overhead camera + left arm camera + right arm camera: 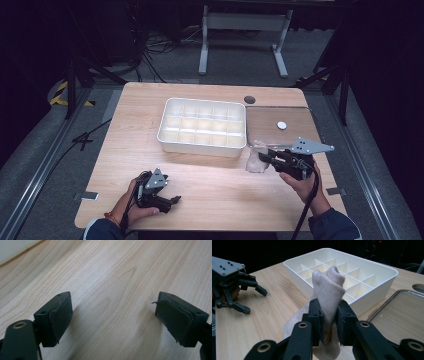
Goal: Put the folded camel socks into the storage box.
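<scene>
At a pale wooden table [210, 175], the right gripper [263, 156] pinches a bunched beige cloth [328, 290] between its two black jaws, the fabric folding up above the pads and hanging loose below them. In the high view the cloth sits just in front of the near right corner of a white divided tray [202, 125], whose rows of small compartments lie directly beyond the gripper's tips. To the right of the tray a flat clear lid [280, 135] rests on the table, a small white disc [282, 125] on top of it, and a dark round grommet [250, 99] is set into the tabletop behind. The left gripper [172, 201] rests low near the table's front edge, well apart from the cloth, its jaws spread wide over bare wood with nothing between them. A white metal stand [245, 30] and loose cables [160, 45] occupy the dark floor beyond the table
</scene>
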### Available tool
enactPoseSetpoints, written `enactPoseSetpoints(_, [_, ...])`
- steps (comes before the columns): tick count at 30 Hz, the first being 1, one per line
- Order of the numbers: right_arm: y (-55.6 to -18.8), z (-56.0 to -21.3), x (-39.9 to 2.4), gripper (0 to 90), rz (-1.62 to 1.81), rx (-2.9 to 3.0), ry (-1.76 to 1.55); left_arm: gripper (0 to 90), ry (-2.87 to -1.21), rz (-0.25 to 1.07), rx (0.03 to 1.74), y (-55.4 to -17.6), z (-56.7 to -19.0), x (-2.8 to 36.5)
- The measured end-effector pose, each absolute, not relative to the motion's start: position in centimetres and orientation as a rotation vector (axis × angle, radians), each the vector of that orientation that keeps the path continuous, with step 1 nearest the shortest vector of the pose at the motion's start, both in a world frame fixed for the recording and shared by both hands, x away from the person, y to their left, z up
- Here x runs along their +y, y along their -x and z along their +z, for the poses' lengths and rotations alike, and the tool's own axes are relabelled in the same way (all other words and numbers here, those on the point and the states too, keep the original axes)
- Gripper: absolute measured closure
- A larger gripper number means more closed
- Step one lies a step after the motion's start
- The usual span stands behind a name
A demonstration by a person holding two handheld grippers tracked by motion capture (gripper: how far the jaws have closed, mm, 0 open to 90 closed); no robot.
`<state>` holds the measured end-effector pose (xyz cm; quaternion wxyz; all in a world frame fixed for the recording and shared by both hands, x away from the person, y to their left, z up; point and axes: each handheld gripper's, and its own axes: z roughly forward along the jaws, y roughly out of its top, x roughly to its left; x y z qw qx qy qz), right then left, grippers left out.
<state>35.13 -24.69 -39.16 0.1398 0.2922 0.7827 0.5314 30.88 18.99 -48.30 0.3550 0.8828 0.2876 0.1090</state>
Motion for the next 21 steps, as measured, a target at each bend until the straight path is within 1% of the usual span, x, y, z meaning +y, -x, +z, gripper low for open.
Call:
enactPoseSetpoints(12, [-35.7,-38.1,-24.1,75.8,1.510,2.252,-0.803,14.7,-2.279,0.281,0.747,-30.9,-48.3,19.0])
enactPoseSetpoints(21, [-36.9,-36.9,-23.1,75.7,1.488,2.262,-0.768,14.7,-2.275,0.278,0.752,-30.8,-48.3,18.9])
